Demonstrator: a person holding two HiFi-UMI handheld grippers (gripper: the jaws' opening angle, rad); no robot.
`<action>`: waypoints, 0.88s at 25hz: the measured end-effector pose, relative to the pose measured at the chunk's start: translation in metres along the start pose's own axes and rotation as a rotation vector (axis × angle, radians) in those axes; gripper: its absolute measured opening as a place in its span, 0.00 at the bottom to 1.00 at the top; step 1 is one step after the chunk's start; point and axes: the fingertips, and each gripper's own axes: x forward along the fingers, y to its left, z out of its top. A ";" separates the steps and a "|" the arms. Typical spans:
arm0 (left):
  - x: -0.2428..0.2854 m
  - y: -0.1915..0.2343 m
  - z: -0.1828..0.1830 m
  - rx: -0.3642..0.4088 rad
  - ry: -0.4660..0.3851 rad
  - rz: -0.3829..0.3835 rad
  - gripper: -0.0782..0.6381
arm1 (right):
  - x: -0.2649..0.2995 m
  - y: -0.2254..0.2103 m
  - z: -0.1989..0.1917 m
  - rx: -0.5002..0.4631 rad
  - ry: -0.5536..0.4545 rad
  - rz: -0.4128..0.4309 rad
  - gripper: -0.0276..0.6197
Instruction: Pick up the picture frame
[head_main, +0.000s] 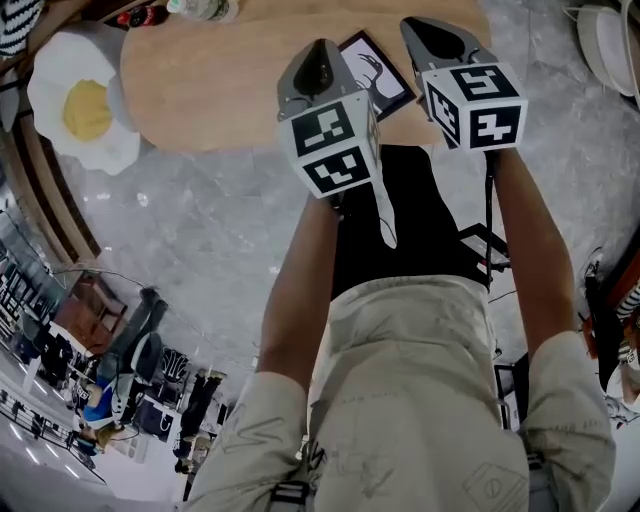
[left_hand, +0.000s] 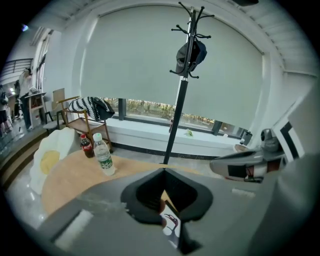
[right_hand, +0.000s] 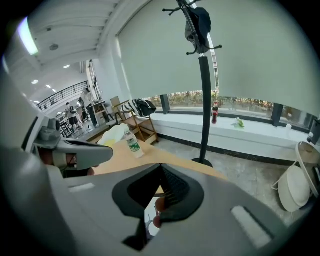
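Holds the left tool (head_main: 322, 50) and right tool (head_main: 422, 30) over the near edge of the oval wooden table (head_main: 220, 90), flanking the black picture frame (head_main: 378, 75) lying flat there. Shows an egg-shaped cushion (head_main: 82, 105) beside the table's left end and bottles (head_main: 200, 8) at its far edge.

Soft daylight, heavy fisheye edge distortion.

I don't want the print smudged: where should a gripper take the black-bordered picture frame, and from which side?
Probably the rim of the black-bordered picture frame at its near corner, low from the person's side of the light wooden table. It lies flat near that edge, so only the rim offers a pinch. The left gripper and right gripper are shut; open one first.
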 end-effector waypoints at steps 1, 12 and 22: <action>0.003 0.002 -0.007 -0.008 0.016 0.005 0.12 | 0.004 -0.001 -0.006 0.007 0.013 -0.001 0.05; 0.040 0.011 -0.083 -0.099 0.167 0.083 0.12 | 0.037 -0.024 -0.071 0.048 0.141 -0.005 0.05; 0.070 0.026 -0.170 -0.147 0.325 0.129 0.12 | 0.077 -0.034 -0.148 0.090 0.267 -0.041 0.05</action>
